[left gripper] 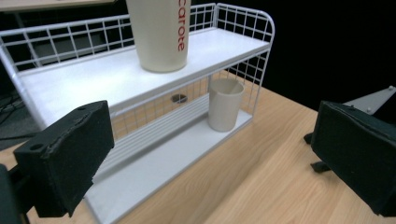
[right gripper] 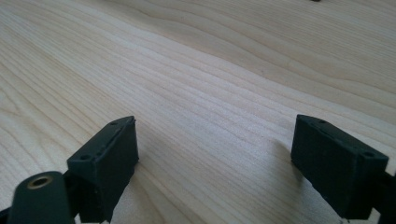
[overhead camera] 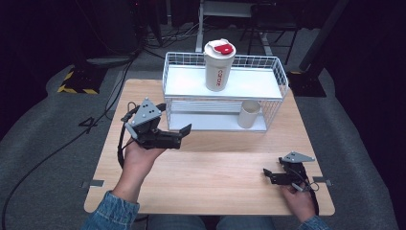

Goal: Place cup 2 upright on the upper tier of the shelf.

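High view: A white wire rack (overhead camera: pixel 275 76) stands at the far edge of the counter (overhead camera: pixel 215 163). A tumbler (overhead camera: pixel 219 64) with a red-capped lid stands upright on the rack's top shelf, near its middle. A small cup (overhead camera: pixel 248 114) stands upright on the bottom shelf, toward the right end. The left tool (overhead camera: pixel 176 120) hovers just in front of the rack's left end, jaws wide, holding nothing. The right tool (overhead camera: pixel 266 175) rests on the counter near the front right corner, well apart from the rack.

Left gripper view: Both pads of the left tool stand far apart with nothing between them. The tool faces the rack; the cup (left gripper: pixel 224 103) sits ahead on the bottom shelf, and the tumbler (left gripper: pixel 159 32) stands above it on the top shelf. Neither is touched.

Right gripper view: The right tool (right gripper: pixel 215 163) is spread wide over bare counter, empty.

Progress, as a judgement: the work is at the approach stage. The cup appears to be the likely target. No grasp is made; reach, grip and removal remain.
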`<state>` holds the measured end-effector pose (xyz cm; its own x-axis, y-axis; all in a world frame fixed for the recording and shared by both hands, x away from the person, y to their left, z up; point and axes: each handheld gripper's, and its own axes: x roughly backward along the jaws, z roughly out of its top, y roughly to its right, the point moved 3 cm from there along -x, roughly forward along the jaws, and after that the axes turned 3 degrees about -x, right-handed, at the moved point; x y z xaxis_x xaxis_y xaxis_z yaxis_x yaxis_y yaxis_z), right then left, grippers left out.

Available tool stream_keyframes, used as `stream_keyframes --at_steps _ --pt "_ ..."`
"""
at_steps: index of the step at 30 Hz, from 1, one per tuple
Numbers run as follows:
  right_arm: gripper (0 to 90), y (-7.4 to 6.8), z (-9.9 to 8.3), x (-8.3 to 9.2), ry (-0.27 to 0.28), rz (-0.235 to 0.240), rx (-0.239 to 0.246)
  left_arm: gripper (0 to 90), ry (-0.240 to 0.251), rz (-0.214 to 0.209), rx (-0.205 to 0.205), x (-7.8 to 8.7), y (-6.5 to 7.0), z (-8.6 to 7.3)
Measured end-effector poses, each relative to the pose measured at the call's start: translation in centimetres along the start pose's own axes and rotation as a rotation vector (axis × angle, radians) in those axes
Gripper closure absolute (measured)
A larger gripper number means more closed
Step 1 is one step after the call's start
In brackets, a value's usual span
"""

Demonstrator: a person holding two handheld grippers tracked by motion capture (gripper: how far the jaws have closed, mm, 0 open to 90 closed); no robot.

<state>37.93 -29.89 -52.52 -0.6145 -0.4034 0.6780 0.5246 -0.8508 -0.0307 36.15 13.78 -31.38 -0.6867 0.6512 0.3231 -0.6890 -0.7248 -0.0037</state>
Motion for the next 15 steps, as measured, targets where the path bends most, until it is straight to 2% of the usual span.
stream_keyframes --at_steps 5,12,15 --pt "15.2 0.0 0.0 0.0 0.0 0.0 -0.001 0.0 -0.023 0.011 0.01 0.9 -0.3 -2.1" --pt "15.1 0.0 0.0 0.0 0.001 0.0 -0.003 0.0 -0.071 0.031 0.007 1.3 -0.4 -5.2" --pt "15.1 0.0 0.0 0.0 0.0 0.0 -0.001 0.0 -0.086 0.03 0.024 1.4 -0.5 -6.5"
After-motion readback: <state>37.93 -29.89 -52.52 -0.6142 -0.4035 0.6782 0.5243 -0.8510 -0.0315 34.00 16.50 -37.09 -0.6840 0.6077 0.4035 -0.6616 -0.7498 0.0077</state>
